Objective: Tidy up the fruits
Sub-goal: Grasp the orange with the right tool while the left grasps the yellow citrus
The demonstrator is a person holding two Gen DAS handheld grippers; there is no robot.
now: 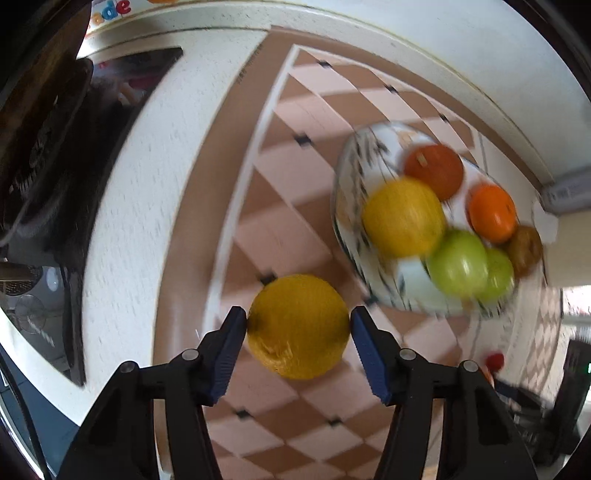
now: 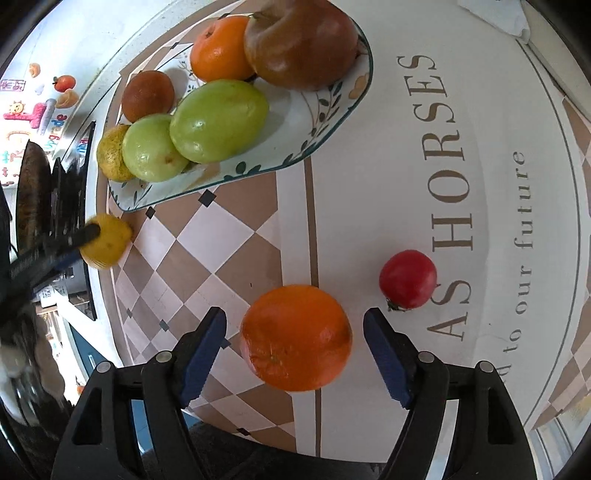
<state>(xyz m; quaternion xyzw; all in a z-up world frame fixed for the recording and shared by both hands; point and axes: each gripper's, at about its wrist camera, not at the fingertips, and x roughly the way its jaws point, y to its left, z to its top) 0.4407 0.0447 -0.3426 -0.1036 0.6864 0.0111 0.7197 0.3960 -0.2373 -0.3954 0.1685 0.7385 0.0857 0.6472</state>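
My left gripper (image 1: 298, 325) is shut on a yellow lemon (image 1: 297, 326) and holds it above the checkered tablecloth, left of the patterned fruit plate (image 1: 351, 173). The lemon also shows in the right wrist view (image 2: 107, 245), just below the plate's (image 2: 332, 122) corner. The plate holds a second lemon (image 1: 402, 218), two green fruits (image 1: 458, 264), an orange (image 1: 491, 212) and darker fruits. My right gripper (image 2: 295, 332) is open, its blue fingers on either side of a large orange (image 2: 295, 338) on the cloth, not touching it. A small red fruit (image 2: 408, 278) lies to its right.
The tablecloth (image 2: 369, 184) has a checkered panel and printed lettering. A dark stove surface (image 1: 74, 184) lies beyond the cloth on the left. The table's front edge runs just under my right gripper. A folded white cloth (image 2: 502, 16) sits at the far right.
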